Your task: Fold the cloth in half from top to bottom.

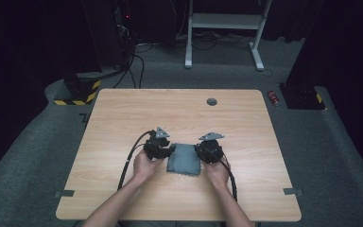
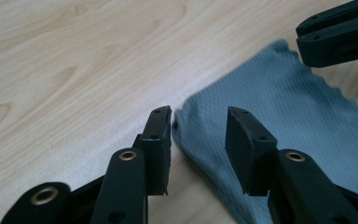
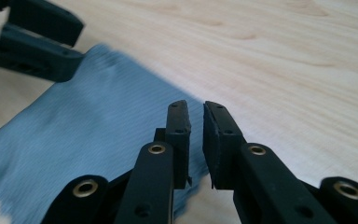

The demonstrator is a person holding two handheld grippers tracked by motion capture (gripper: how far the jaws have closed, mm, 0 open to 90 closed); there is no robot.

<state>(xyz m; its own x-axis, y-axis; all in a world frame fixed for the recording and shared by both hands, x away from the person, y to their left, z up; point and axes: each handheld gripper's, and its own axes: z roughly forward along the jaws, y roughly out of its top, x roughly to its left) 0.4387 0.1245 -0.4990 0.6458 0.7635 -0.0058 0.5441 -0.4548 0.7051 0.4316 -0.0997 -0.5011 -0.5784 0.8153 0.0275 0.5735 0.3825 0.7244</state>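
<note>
Flanking the grey cloth (image 1: 184, 159), left claw (image 2: 198, 122) open, right claw (image 3: 196, 112) nearly closed

I see a soft blue-grey cloth (image 2: 279, 112) with tiny bumps. The table (image 1: 123, 123) is smooth light wood. My left gripper (image 2: 199, 126) looks like dull black plastic.

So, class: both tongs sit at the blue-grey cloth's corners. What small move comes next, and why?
Probably close the left tongs on the cloth corner. Their jaws stand open with that corner between them, while the right tongs are nearly shut at the cloth's edge. The cloth lies flat on the table.
</note>
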